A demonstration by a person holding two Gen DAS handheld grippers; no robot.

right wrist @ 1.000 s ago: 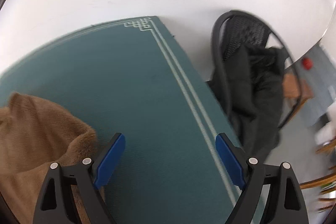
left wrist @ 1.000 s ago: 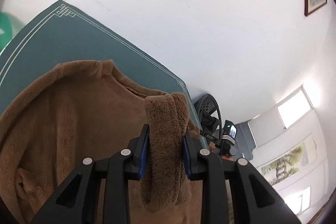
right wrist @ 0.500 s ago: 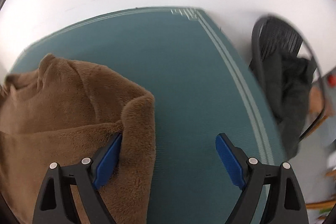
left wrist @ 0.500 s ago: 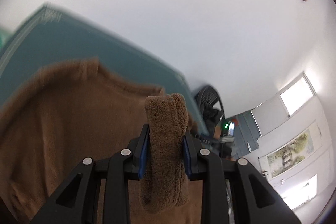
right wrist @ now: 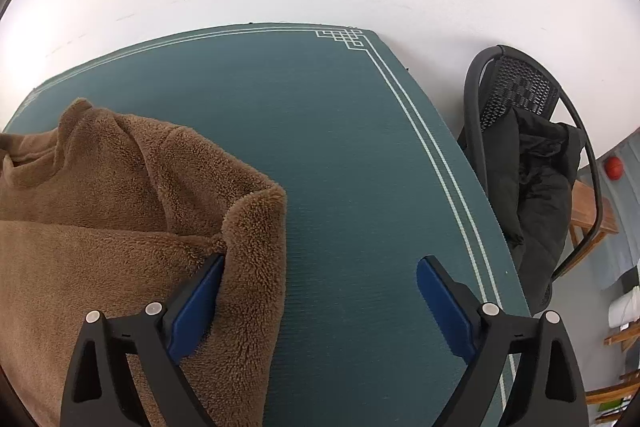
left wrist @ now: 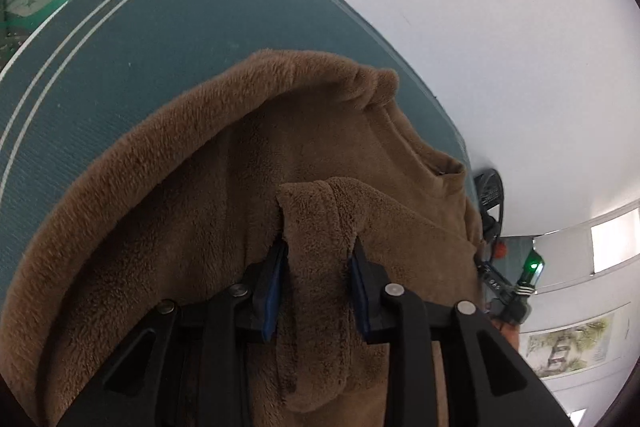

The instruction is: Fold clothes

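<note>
Left gripper (left wrist: 318, 291), jaws just loosening on brown fleece sleeve (left wrist: 320, 267), lower than before.

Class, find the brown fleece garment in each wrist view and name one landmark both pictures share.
Left wrist: brown fleece garment fills the lower centre, a fold between the left gripper pads.
Right wrist: it lies lower left, beside the right gripper.
Shared landmark: black mesh chair beyond the green mat.
</note>
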